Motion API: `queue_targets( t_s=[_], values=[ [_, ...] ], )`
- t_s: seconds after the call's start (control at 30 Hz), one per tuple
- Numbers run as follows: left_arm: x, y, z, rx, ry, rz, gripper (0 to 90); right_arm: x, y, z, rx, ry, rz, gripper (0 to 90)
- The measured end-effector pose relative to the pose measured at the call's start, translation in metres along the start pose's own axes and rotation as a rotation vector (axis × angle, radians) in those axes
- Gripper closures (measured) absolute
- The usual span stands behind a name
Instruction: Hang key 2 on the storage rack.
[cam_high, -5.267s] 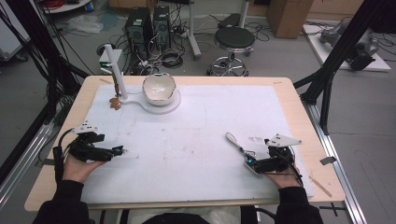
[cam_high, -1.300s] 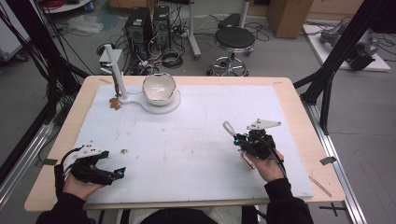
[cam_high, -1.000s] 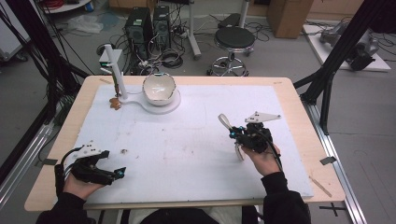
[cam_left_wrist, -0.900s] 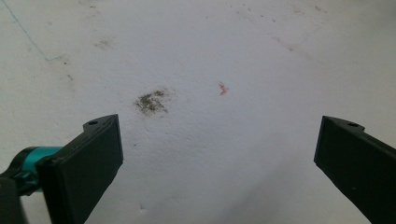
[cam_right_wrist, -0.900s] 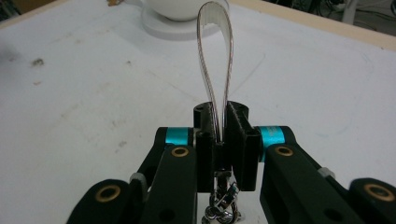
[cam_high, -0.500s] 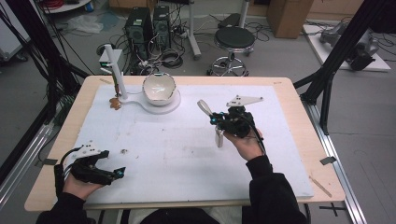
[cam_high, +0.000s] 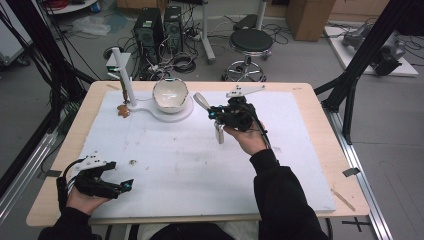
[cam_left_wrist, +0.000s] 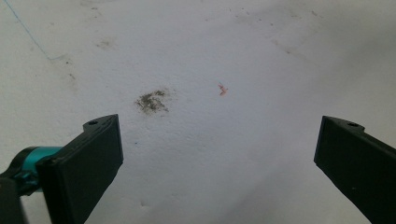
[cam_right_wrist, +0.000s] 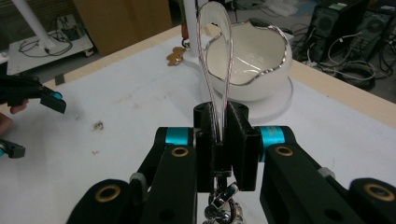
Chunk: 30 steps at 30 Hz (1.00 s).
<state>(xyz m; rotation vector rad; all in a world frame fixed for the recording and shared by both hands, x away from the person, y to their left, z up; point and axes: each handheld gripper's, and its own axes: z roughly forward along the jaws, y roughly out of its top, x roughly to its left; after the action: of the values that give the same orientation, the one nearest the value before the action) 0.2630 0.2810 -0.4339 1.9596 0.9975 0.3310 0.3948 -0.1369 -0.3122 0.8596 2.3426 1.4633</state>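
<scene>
My right gripper (cam_high: 215, 114) is shut on the handle of a white spoon with a silver rim (cam_high: 201, 101). The spoon's scoop points toward a white egg-shaped bowl with a jagged silver edge (cam_high: 170, 95), just right of the bowl and a little above the table. In the right gripper view the spoon (cam_right_wrist: 215, 51) rises from between the jaws of the right gripper (cam_right_wrist: 220, 126), with the bowl (cam_right_wrist: 252, 56) right behind it. My left gripper (cam_high: 120, 175) rests open at the near left corner. In its own view the left gripper (cam_left_wrist: 217, 140) holds nothing over the white mat.
The bowl stands on a round white base (cam_high: 186, 113) joined to an upright white post (cam_high: 125, 75), with a small brown item (cam_high: 122, 111) at its foot. A dark smudge (cam_left_wrist: 152, 100) marks the mat. A stool (cam_high: 251, 42) and computers (cam_high: 160, 25) stand beyond the far edge.
The right gripper has carried the spoon left and away from the person, rising a little, from the right middle of the mat to beside the bowl. The left gripper stayed put.
</scene>
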Motion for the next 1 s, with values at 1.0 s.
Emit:
queue_targets(
  t_s=[1.0],
  values=[
    [0.002, -0.002, -0.002, -0.014, -0.009, -0.003, 1.7, 0.009, 0.057, 0.072, 0.004, 0.107, -0.037, 82.0]
  ],
)
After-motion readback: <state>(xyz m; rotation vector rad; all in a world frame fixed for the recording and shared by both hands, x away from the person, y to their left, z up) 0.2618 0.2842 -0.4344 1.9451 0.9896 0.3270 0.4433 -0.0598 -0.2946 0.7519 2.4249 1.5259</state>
